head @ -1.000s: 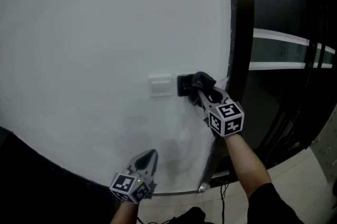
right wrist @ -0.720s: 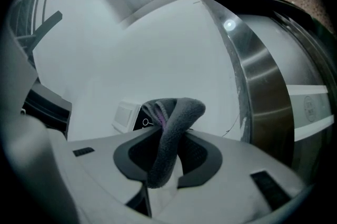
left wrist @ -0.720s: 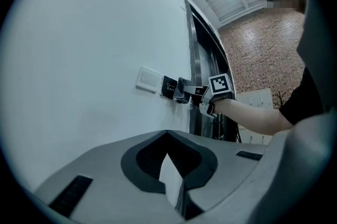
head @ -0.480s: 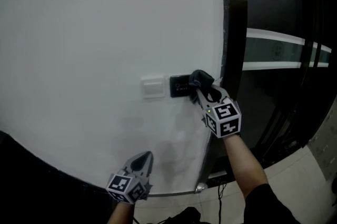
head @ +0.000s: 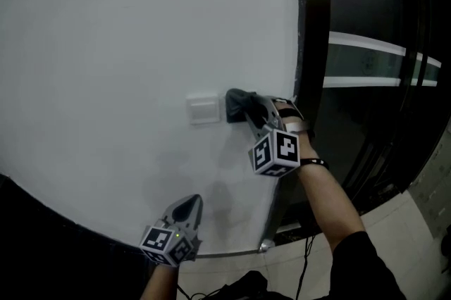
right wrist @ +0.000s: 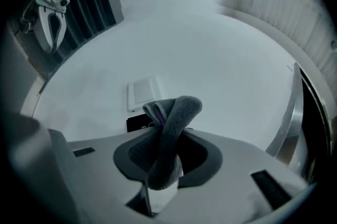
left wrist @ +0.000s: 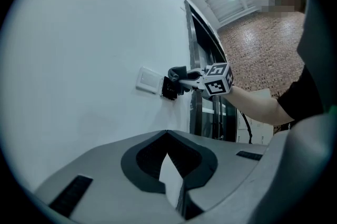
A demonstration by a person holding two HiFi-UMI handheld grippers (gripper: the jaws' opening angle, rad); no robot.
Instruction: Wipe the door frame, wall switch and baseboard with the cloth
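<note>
Now: right tool (head: 251, 108) clenched on cloth (head: 238, 101) | cloth half-hides black switch (right wrist: 138, 123) | left tool (head: 196, 200) closed, empty

— How was the right gripper (head: 251, 108) held?
— It was raised at the centre of the head view, jaws pressed together on the cloth (head: 238, 100), with the forearm (head: 326, 194) stretched up from the lower right.
— And the left gripper (head: 189, 207)?
— It was held low at the bottom, left of centre, jaws closed on nothing, pointed upward.
</note>
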